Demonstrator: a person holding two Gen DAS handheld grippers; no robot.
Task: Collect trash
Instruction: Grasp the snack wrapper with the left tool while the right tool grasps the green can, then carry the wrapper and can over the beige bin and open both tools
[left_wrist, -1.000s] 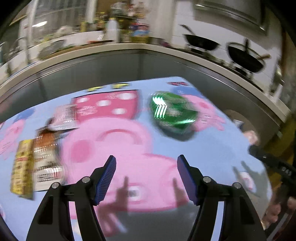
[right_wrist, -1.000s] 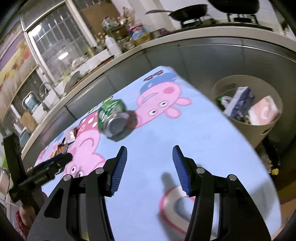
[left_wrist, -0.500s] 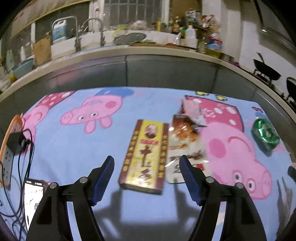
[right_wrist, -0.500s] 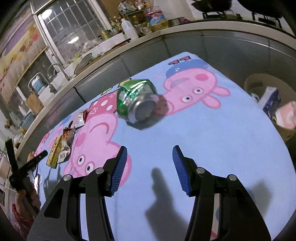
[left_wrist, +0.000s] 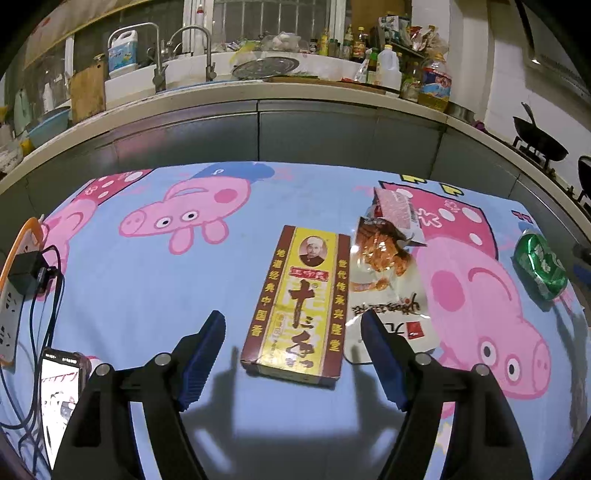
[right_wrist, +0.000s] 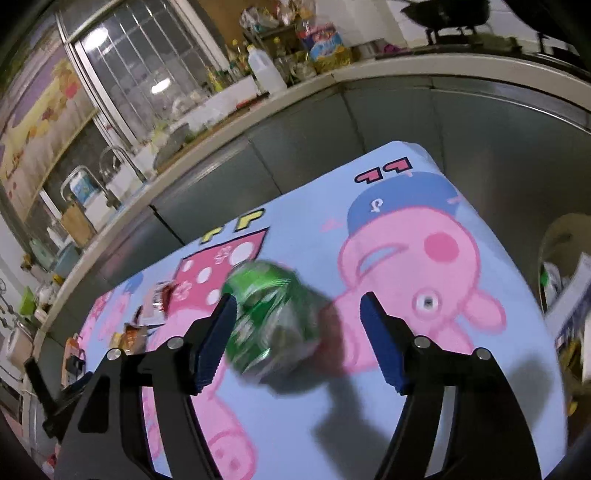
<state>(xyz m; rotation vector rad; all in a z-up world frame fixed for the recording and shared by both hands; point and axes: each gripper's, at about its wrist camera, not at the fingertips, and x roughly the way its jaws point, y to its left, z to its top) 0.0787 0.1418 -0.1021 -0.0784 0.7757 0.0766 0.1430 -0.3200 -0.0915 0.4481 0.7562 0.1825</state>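
The left gripper (left_wrist: 291, 332) has its fingers spread wide, empty, over a yellow box (left_wrist: 301, 308) printed "十三香". The right gripper (right_wrist: 297, 321) has its fingers open around a crushed green can (right_wrist: 273, 321) lying on the "PP" cartoon-pig worktop (right_wrist: 424, 406); a snack wrapper (left_wrist: 388, 273) touches the box.

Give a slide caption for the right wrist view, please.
Open right gripper straddling a crushed green can on the cartoon tablecloth.

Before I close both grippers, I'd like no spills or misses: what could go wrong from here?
1. The crushed can lies off-centre, against the right gripper's left finger; closing may push it away.
2. The left gripper, jaws open, brackets the box's near end, and the wrapper touches the box, so a finger may snag it.
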